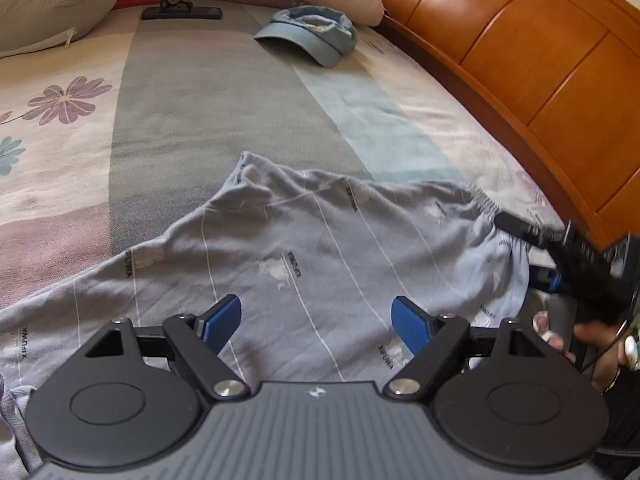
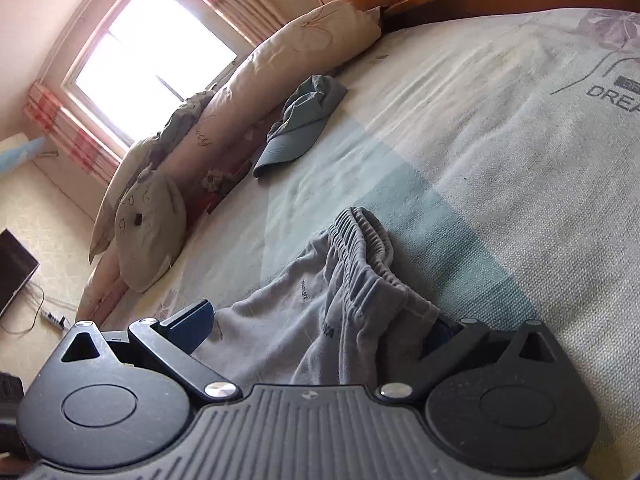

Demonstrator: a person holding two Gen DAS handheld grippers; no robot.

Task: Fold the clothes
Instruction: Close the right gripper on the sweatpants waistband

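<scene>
A pair of grey trousers (image 1: 304, 248) lies spread and rumpled on the bed (image 1: 172, 120), its gathered elastic waistband (image 2: 368, 248) toward the wooden headboard (image 1: 540, 60). The left tongs (image 1: 316, 322) hover just above the cloth with their blue pads wide apart, gripping nothing. The right tongs (image 2: 320, 324) are also spread wide, with the waistband end of the trousers bunched between the fingers, not pinched. A blue cap (image 1: 316, 36) rests farther up the bed near the pillows (image 1: 48, 0).
</scene>
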